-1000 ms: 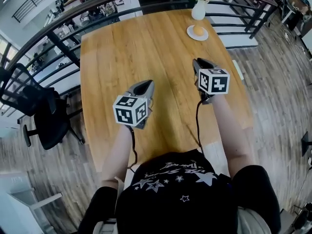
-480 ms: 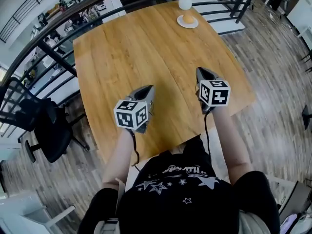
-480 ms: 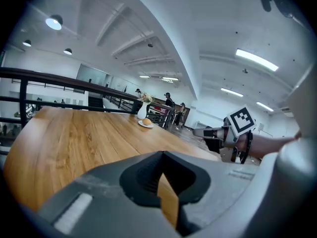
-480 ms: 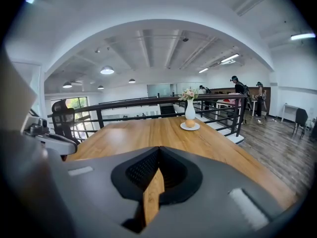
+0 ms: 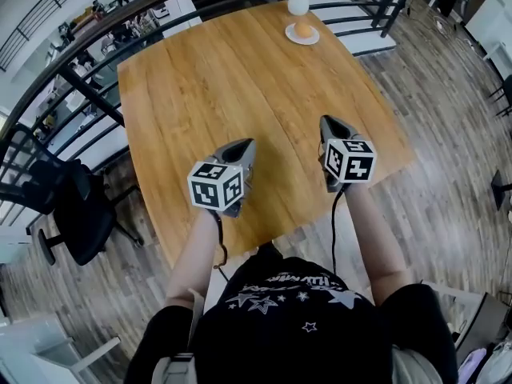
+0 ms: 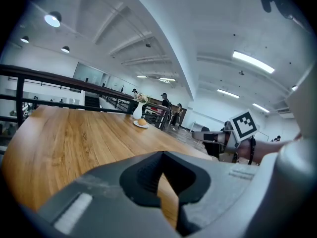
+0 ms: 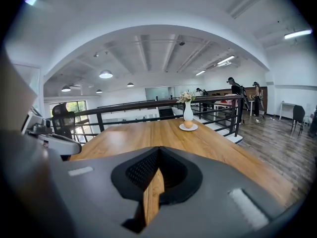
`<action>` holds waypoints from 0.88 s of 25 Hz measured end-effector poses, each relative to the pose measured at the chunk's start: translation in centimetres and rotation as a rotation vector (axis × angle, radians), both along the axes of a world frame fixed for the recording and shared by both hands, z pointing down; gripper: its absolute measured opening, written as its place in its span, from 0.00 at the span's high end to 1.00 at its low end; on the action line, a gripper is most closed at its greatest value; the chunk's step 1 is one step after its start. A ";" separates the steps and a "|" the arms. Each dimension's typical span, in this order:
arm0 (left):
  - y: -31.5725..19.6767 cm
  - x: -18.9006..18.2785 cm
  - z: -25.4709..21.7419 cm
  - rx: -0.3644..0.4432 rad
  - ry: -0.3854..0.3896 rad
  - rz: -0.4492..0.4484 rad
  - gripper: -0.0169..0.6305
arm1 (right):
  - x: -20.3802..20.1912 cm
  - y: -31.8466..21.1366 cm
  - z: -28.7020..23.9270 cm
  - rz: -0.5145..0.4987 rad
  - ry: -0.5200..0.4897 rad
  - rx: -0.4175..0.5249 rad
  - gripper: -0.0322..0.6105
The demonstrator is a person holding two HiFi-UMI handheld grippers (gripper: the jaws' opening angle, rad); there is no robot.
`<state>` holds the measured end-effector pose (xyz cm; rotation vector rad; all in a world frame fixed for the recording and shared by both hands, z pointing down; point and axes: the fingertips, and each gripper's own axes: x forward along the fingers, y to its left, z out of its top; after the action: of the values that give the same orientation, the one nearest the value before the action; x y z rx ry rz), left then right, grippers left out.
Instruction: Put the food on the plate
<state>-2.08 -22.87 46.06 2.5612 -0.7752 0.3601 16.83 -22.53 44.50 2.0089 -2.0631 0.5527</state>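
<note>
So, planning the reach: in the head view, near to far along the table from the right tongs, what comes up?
The right tongs → bare table → plate with the food → vase.

The table [image 5: 240,78] is smooth wood with a fine grain and a soft satin sheen, and the floor [image 5: 448,134] is duller, greyer wood plank. The left gripper [image 5: 242,146] and right gripper [image 5: 329,122] have matt grey plastic shells, black and ribbed on the inner faces. The vase [image 5: 298,2] and plate [image 5: 312,38] look glossy white, the railing [image 5: 90,94] dark matt metal.
</note>
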 end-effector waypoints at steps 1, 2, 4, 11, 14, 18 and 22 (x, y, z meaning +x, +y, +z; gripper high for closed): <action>0.3 0.1 0.0 0.003 -0.002 -0.002 0.98 | -0.2 0.2 0.0 -0.010 -0.003 0.001 0.95; 0.5 0.1 -0.1 0.006 -0.004 -0.005 0.98 | -0.4 0.4 -0.1 -0.018 -0.007 0.003 0.95; 1.2 0.1 -0.4 0.012 -0.005 -0.018 0.98 | -0.7 1.3 -0.1 -0.031 -0.026 0.007 0.95; 6.4 0.6 -1.2 0.011 -0.012 -0.023 0.98 | -1.9 6.9 -0.6 -0.093 -0.079 0.007 0.95; 9.2 0.7 -1.5 0.017 -0.007 -0.022 0.98 | -2.3 9.8 -0.5 -0.106 -0.085 0.005 0.95; 13.4 0.6 -2.1 0.033 -0.005 -0.029 0.98 | -2.7 13.9 -0.8 -0.121 -0.087 0.018 0.95; 17.3 -0.5 -2.1 0.032 -0.005 -0.045 0.98 | -3.8 17.6 -1.0 -0.131 -0.088 0.030 0.95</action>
<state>-2.57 -5.58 43.94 2.5691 -0.8458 0.3420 13.06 -4.98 43.48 1.8787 -2.2479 0.5990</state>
